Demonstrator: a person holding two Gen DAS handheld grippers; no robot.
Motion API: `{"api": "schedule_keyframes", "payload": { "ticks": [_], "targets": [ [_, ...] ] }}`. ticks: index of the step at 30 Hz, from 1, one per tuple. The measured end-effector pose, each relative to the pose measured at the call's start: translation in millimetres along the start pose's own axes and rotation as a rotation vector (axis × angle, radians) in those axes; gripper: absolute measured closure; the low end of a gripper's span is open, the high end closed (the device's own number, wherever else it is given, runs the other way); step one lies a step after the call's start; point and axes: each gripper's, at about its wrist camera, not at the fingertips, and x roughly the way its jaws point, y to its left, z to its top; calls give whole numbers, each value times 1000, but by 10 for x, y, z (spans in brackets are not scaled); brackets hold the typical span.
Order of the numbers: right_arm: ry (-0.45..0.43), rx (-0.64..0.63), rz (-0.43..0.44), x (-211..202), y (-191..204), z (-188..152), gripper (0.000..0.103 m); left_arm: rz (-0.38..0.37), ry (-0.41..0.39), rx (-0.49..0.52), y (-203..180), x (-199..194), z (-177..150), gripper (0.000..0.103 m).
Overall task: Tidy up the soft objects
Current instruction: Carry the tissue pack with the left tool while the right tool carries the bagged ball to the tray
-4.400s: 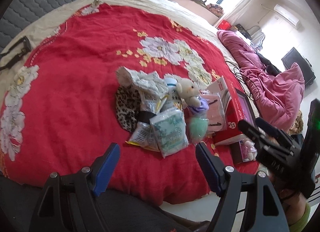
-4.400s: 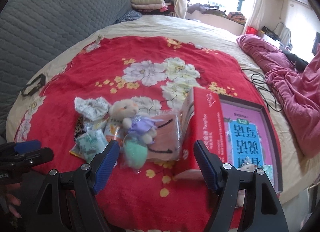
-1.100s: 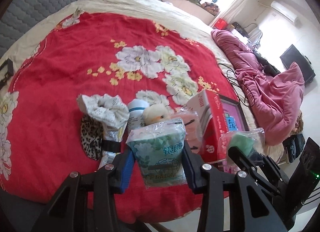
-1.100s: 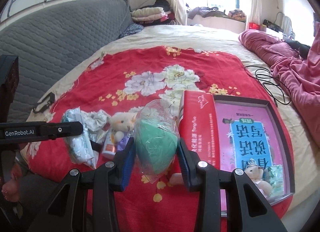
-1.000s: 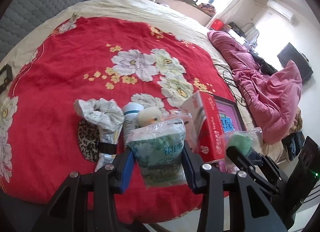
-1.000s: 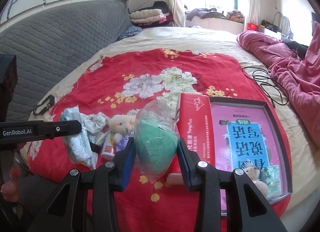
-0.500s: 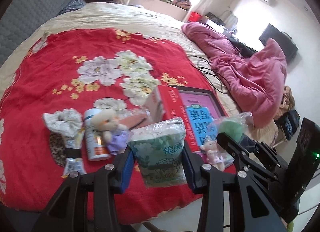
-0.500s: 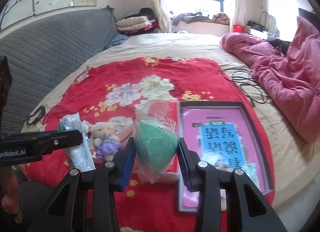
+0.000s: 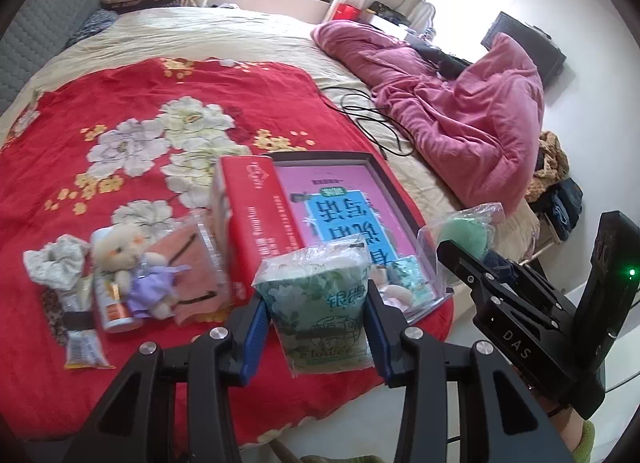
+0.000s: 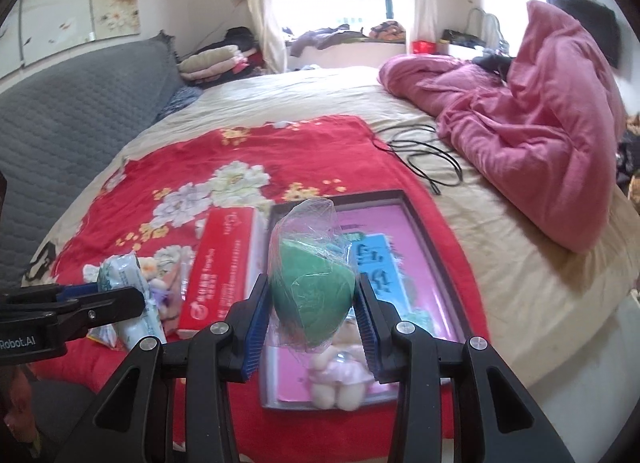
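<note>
Both tongs loaded. My left tongs (image 9: 316,327) were clamped on the tissue pack (image 9: 320,311) (green floral wrapper, pads squeezing both sides), held above the near edge of the red blanket (image 9: 132,103). My right tongs (image 10: 310,319) gripped the green sponge in its clear bag (image 10: 312,283), hanging over the open tray box (image 10: 436,231), the one with the pink printed liner. A small plush doll (image 10: 336,383) already lay at the tray's near end, so that looked like the drop spot.

Step in hand, I judged: carrying both soft items to the tray. To do it well, I needed to lower the sponge into bare liner beyond the doll, not on top of it, then release low so the bag didn't bounce out. The tissue pack should go in beside it, clear of the red carton (image 9: 260,223) standing against the tray's left edge (easy to knock). Bag film is slippery, so no extra squeeze and no tilt.

Left on the blanket: teddy bear in purple (image 9: 132,267), scrunchie (image 9: 56,263), pink pouch (image 9: 192,271).
</note>
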Motion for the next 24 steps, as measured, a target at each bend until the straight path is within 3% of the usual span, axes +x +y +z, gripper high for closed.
{"api": "schedule_keyframes", "payload": {
  "ticks": [24],
  "targets": [
    [117, 96, -95, 270, -851, -491, 61, -21, 126, 110, -572, 861, -121, 59]
  ]
}}
